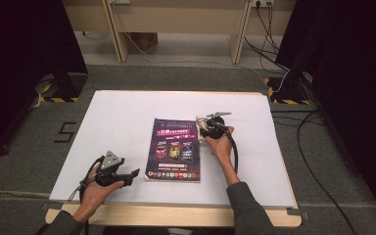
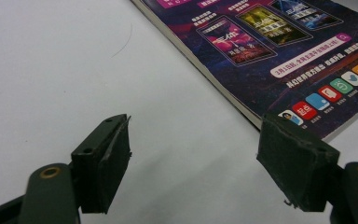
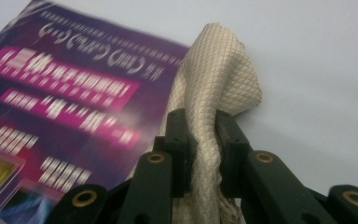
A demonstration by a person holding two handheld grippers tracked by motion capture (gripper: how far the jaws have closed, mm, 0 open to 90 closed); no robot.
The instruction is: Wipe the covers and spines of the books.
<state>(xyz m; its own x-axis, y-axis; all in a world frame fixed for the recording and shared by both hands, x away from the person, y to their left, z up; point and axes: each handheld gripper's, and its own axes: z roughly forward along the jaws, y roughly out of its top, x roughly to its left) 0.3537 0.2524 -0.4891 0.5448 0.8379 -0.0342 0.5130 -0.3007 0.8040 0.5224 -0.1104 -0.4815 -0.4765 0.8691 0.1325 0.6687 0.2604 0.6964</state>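
R claw [image 3: 204,140] pinches waffle-weave beige cloth [image 3: 219,70] by glossy mag [image 3: 70,102].

Black grippers, left [image 1: 133,175] and right [image 1: 203,128], brass-ringed pivots, grey triangular top plates, trailing black cables; dark grey sleeves.

A purple rectangular magazine [image 1: 174,149] lies mid-table [image 1: 122,112]. The right tool [image 1: 206,128] sits at the magazine's far right corner against a pale cloth [image 1: 200,137]. The left tool [image 1: 120,176] rests near the table's near left edge.
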